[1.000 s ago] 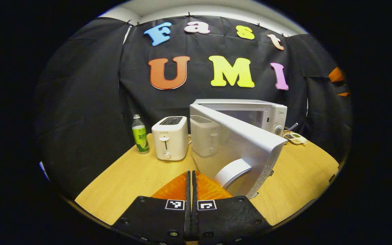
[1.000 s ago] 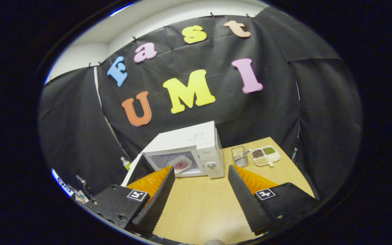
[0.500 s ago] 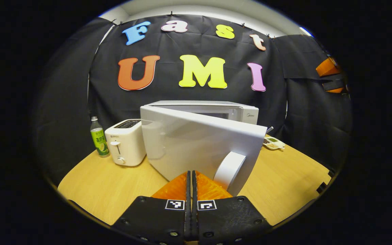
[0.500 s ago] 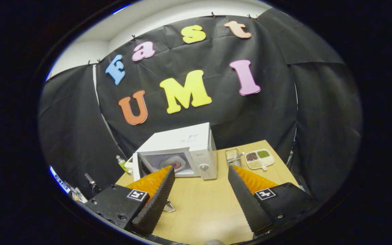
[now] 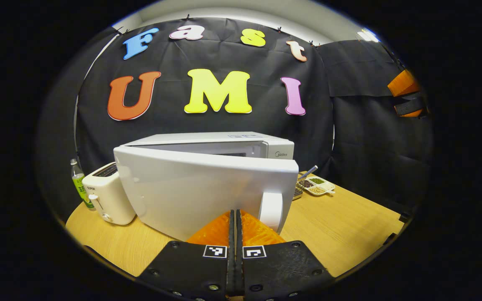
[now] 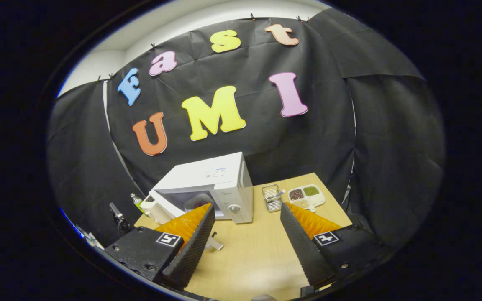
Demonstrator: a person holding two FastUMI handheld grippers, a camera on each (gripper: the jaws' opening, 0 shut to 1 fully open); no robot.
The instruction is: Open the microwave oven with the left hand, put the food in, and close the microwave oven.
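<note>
The white microwave [image 5: 224,141] stands on the wooden table [image 5: 341,225] with its door [image 5: 199,190] partly open, at a narrow angle to the body. My left gripper [image 5: 235,214] is shut with nothing in it. Its tips are at the door's outer face, just left of the curved handle [image 5: 270,209]. In the right gripper view the microwave [image 6: 214,177] sits farther off, and a white plate with pink food [image 6: 198,203] peeks out inside, half hidden by my finger. My right gripper [image 6: 247,211] hangs open above the table, apart from everything.
A white toaster [image 5: 105,198] and a green-labelled bottle [image 5: 78,182] stand left of the microwave. A wire basket [image 6: 271,196] and a divided tray of grains [image 6: 306,195] lie to its right. Bare tabletop [image 6: 249,255] lies in front of the microwave.
The microwave door has swung from wide open to nearly shut, with my shut left gripper following against it. The right gripper stayed open and drifted slightly.
</note>
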